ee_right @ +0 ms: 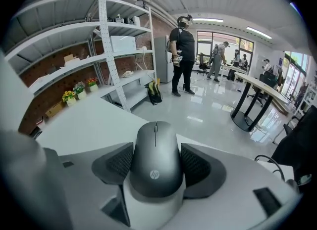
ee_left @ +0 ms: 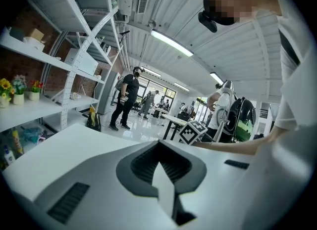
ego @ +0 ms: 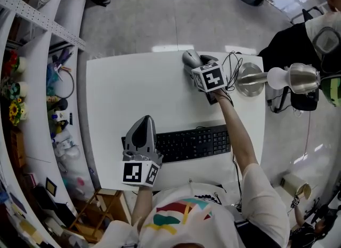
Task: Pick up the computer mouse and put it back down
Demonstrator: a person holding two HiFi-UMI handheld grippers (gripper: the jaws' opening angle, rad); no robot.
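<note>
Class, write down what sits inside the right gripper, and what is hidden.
A grey computer mouse sits inside the right gripper, clamped at both sides. Its underside and whatever's beneath are hidden.

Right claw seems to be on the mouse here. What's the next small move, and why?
Probably a short, straight lift with the right claw: its jaws press both sides of the mouse, near the table's far edge; whether it has left the surface is unclear. The left claw is shut, empty, by the keyboard.
</note>
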